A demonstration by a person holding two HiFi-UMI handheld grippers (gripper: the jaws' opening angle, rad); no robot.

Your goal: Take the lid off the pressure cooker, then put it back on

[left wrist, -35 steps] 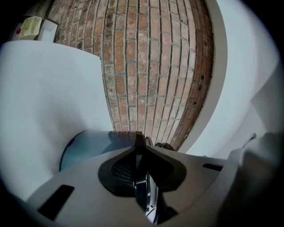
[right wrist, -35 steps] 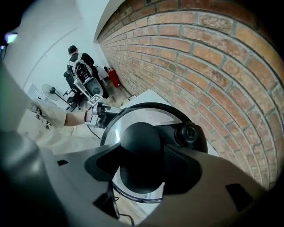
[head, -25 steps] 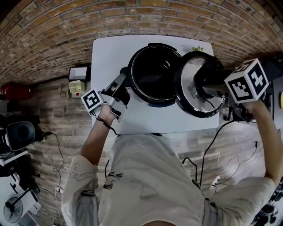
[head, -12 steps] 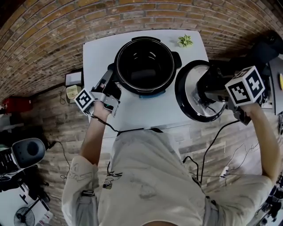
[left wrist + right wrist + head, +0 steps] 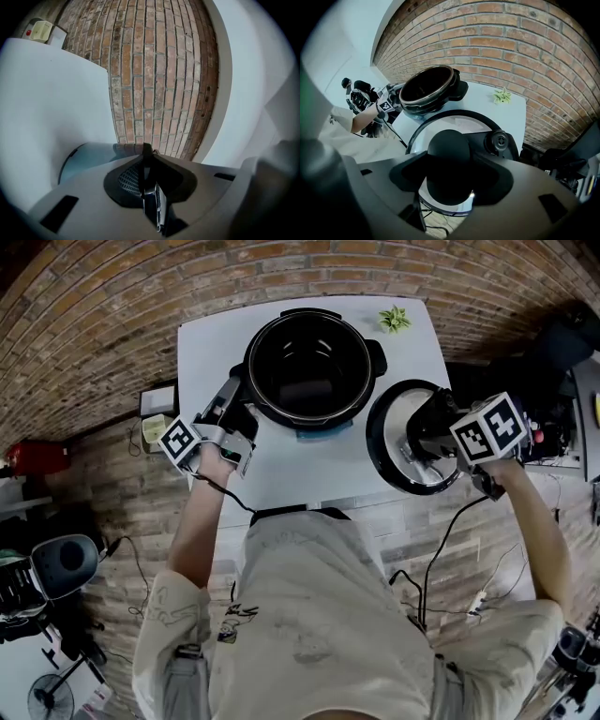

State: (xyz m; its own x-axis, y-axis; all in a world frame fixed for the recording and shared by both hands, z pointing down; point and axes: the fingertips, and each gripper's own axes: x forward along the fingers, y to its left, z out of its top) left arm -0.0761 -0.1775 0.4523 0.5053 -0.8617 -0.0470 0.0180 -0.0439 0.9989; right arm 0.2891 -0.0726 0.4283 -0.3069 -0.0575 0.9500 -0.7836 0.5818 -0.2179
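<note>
The lid point(image 5: 394, 427) is off, its knob point(image 5: 448, 144) pinched in the right tongs point(image 5: 449, 166) at the worktop's point(image 5: 309, 474) edge, while the left tongs point(image 5: 244, 409) pinch the pressure cooker's point(image 5: 309, 362) side; refitting remains.

Glossy black inside the pressure cooker point(image 5: 309, 362), bright metal at the rim. Shiny pale metal, seemingly, on the lid point(image 5: 397, 426), ringed in black; matt black plastic for its knob point(image 5: 448, 146). Smooth matt white across the table point(image 5: 214, 348). Rough brick wall point(image 5: 103, 329) beyond.
</note>
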